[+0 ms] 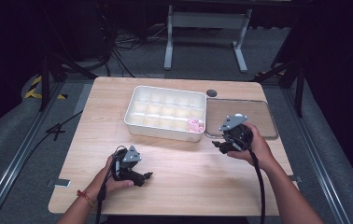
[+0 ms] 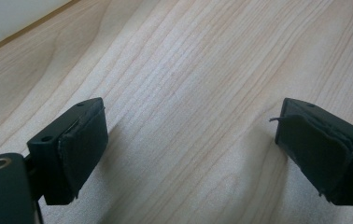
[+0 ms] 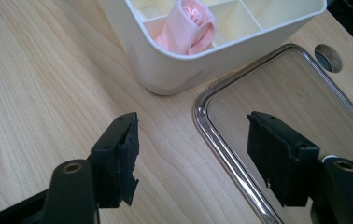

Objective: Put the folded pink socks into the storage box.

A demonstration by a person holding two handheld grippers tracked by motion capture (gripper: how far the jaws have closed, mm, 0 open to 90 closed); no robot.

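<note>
The right tongs (image 3: 193,158) are wide open and hold nothing, low over the rim of the clear flat plastic lid (image 3: 221,144). The left tongs (image 2: 191,149) gape empty too, near the front of the pale wooden bench (image 1: 95,135). Just beside the lid sits the white plastic box with many little compartments (image 1: 139,119); a rolled pink cloth (image 3: 188,25) stands in its near corner one. Grey carpet floor (image 1: 202,60) lies past the bench, with dark curtains around.

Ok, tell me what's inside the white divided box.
The white divided box holds one rolled pink cloth in the near corner compartment beside the clear lid. The other compartments look empty; the cloth hides that compartment's floor.
</note>
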